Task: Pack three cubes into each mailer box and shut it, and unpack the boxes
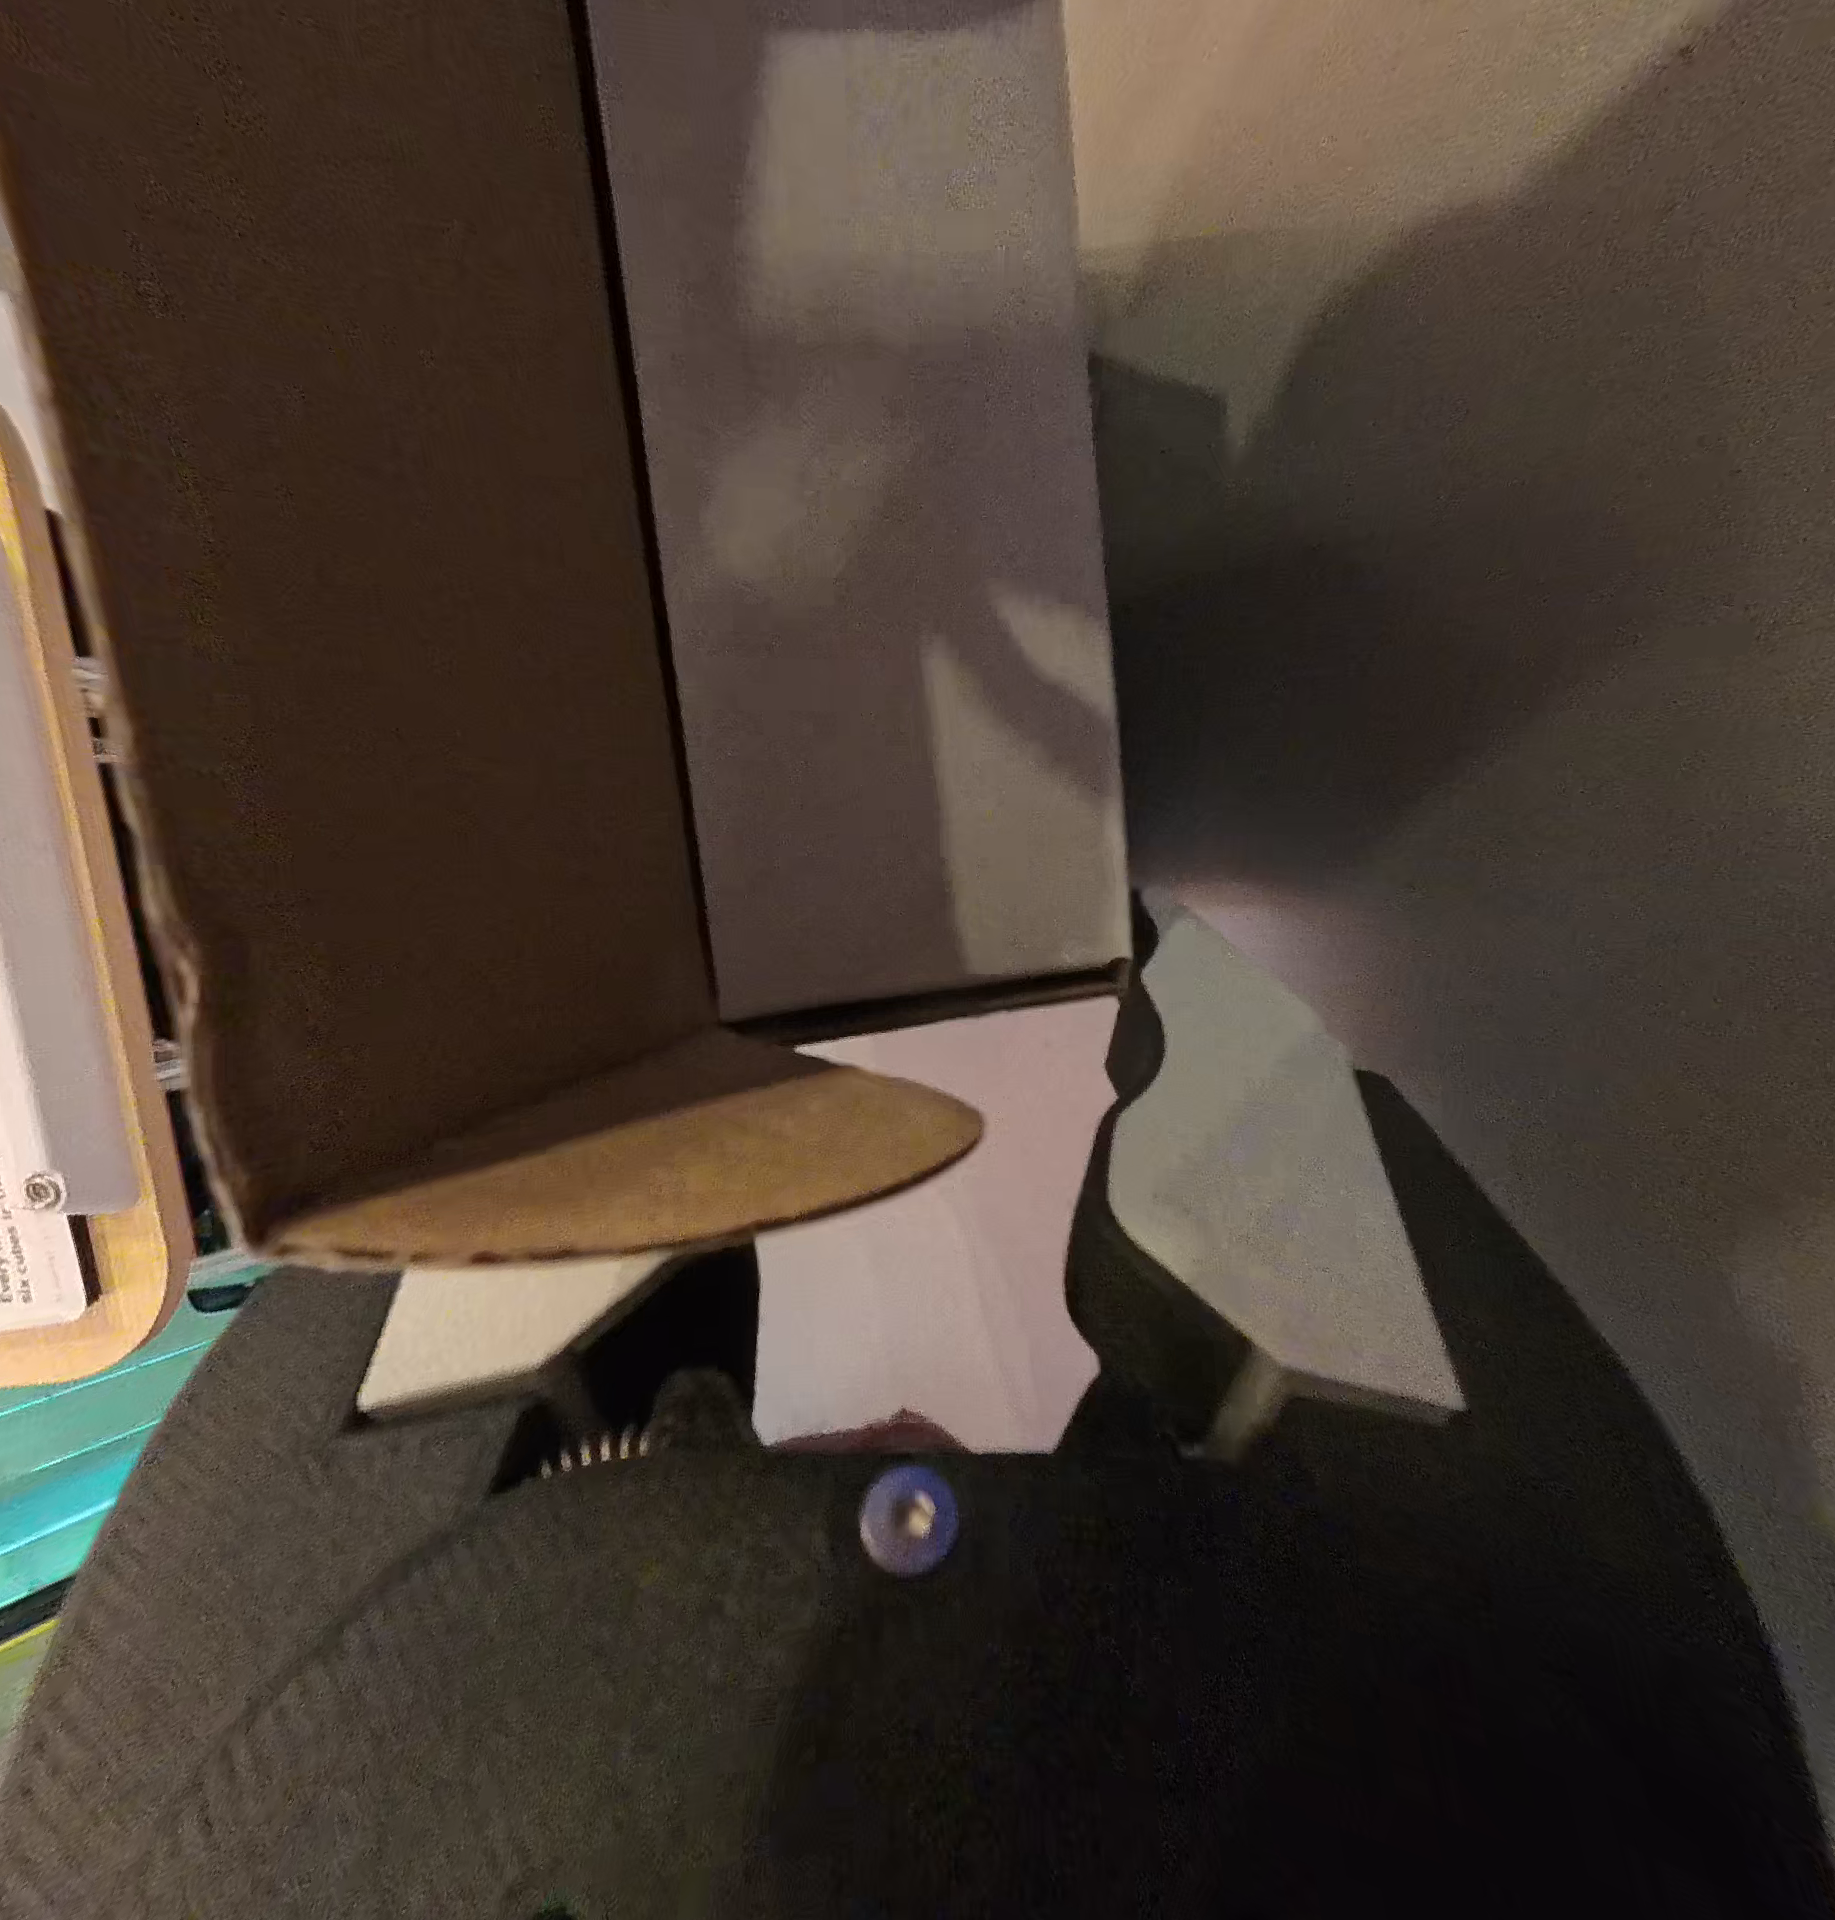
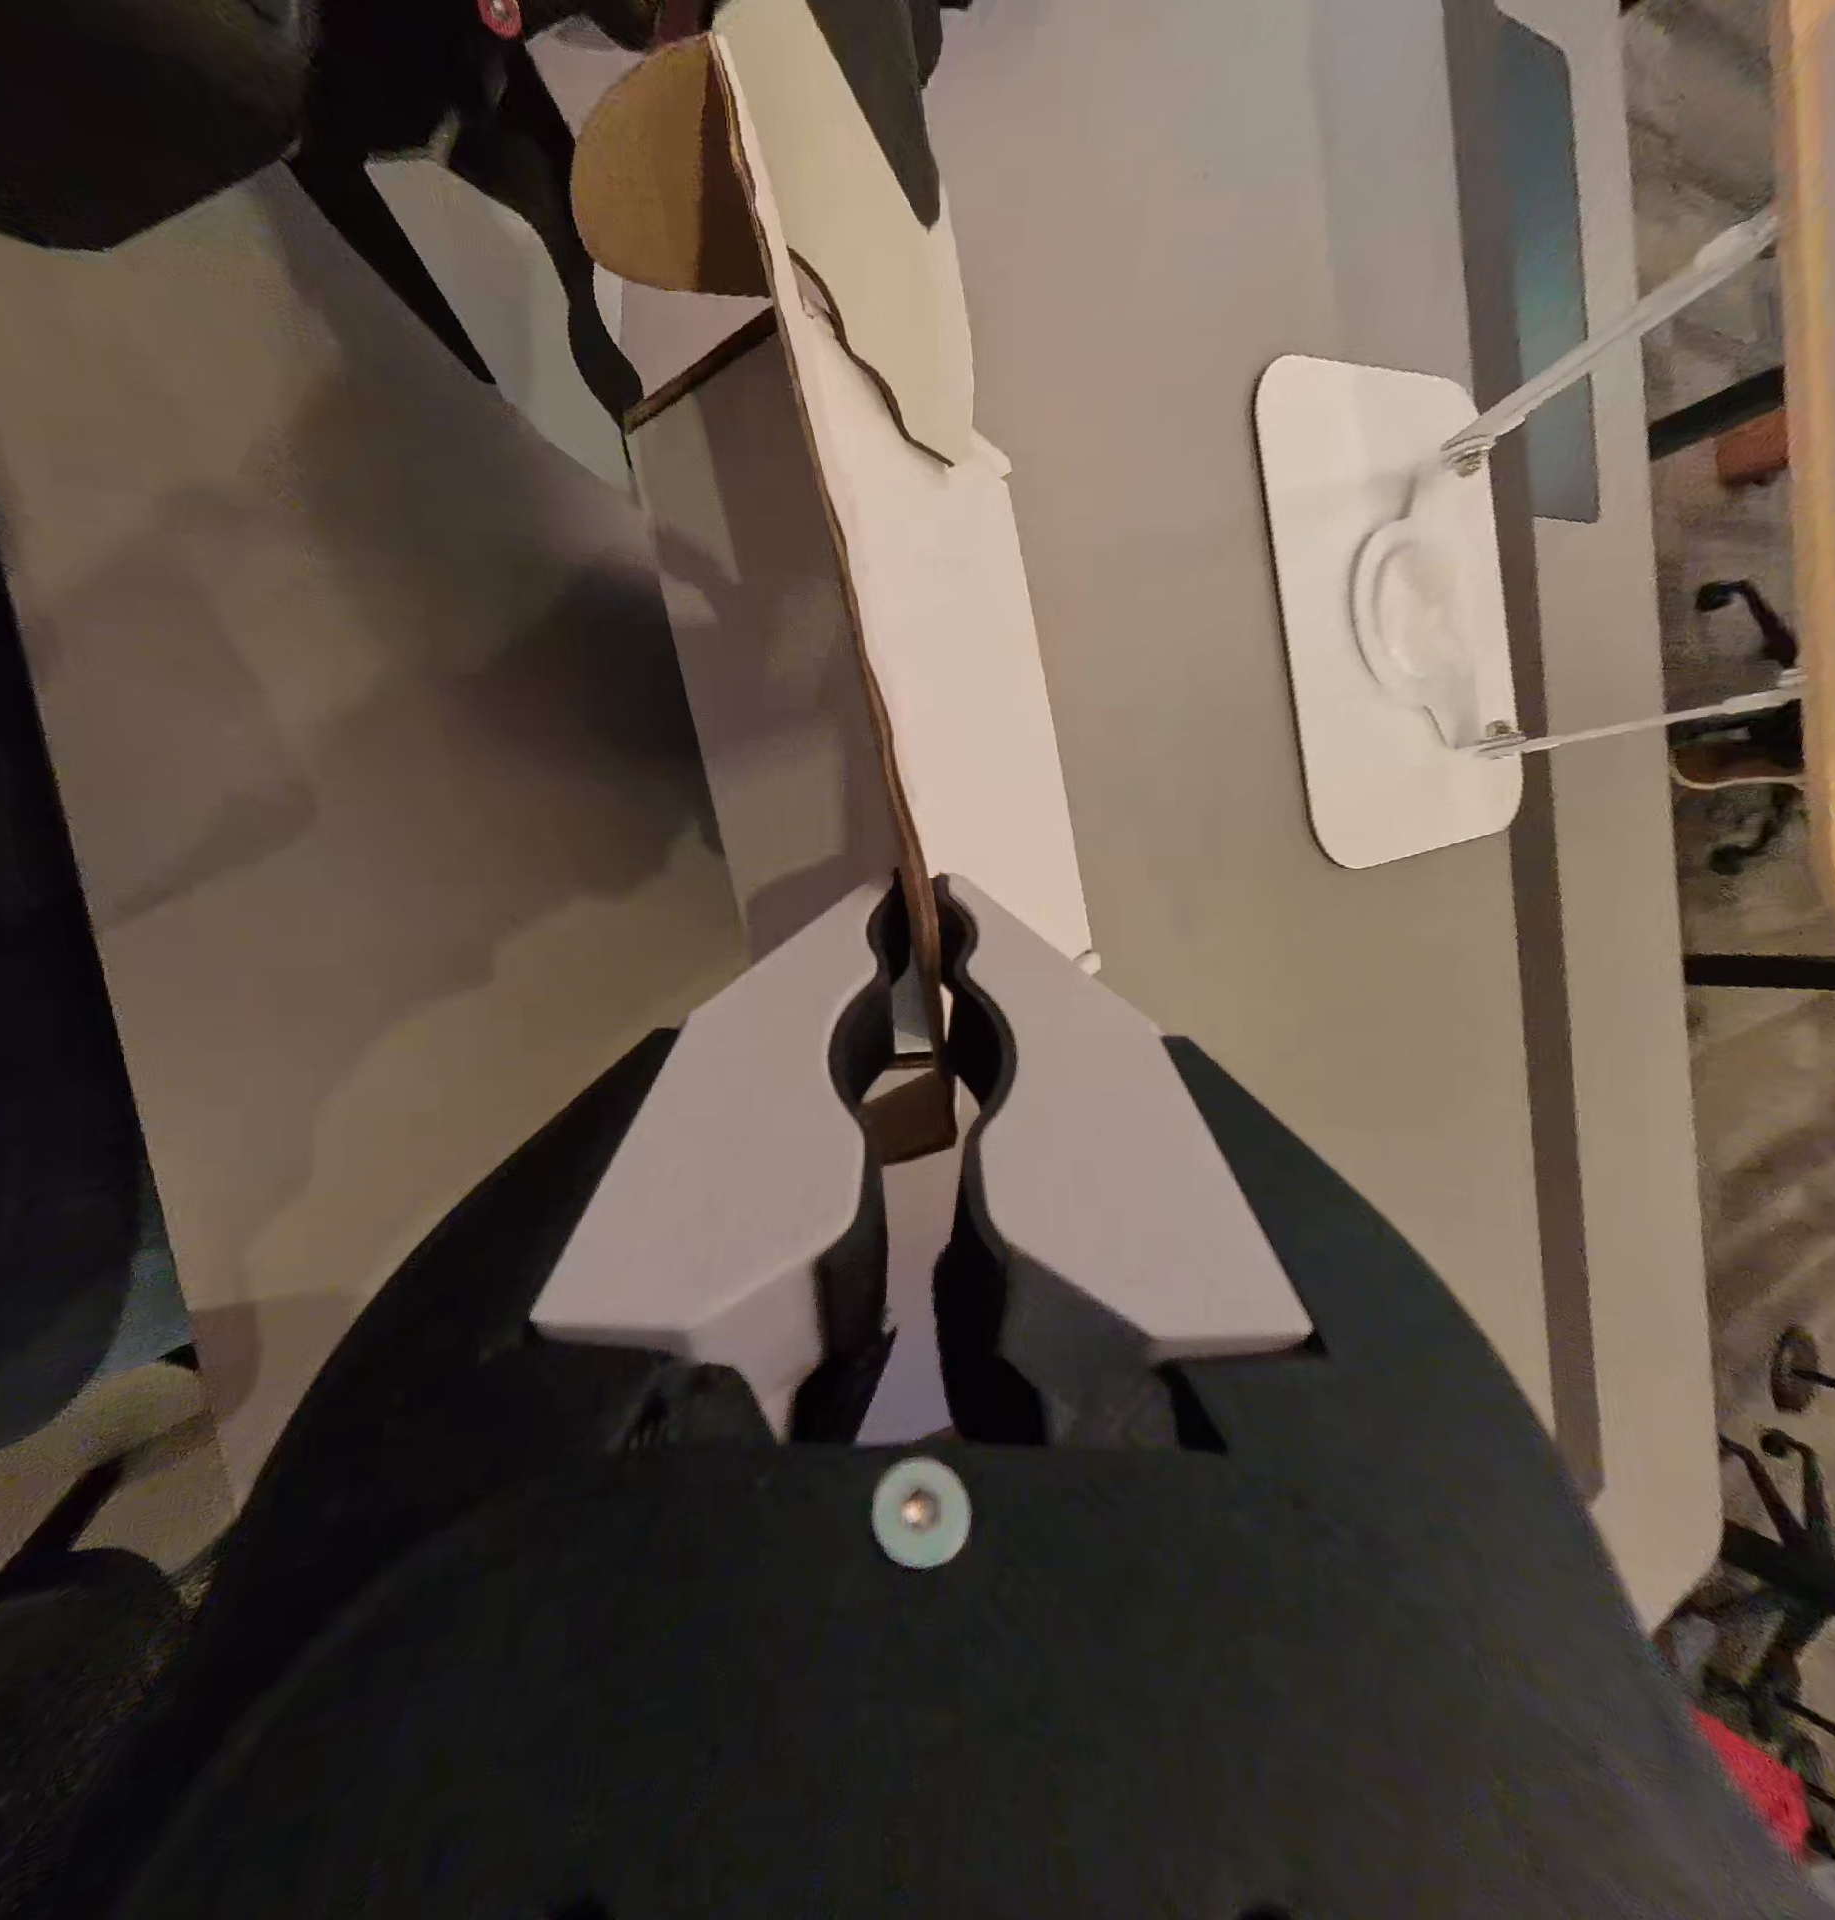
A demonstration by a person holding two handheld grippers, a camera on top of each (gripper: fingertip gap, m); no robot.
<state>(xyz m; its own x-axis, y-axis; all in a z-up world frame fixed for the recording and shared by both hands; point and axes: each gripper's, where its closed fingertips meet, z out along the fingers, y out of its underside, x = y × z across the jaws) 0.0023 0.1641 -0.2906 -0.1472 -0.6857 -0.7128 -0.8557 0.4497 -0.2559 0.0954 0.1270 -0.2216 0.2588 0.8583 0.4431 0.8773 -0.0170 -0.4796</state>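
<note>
The right gripper has its jaws squeezed tight on the thin edge of a white cardboard mailer box with a brown inside. The box flap stands up over the pale grey bench. The left gripper has its jaws wide apart, holding nothing, just under the box's round brown flap. I cannot tell what is in the box.

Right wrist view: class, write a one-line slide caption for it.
Right gripper shut on the edge of a mailer box lid, white outside and brown inside, above a grey table.
</note>
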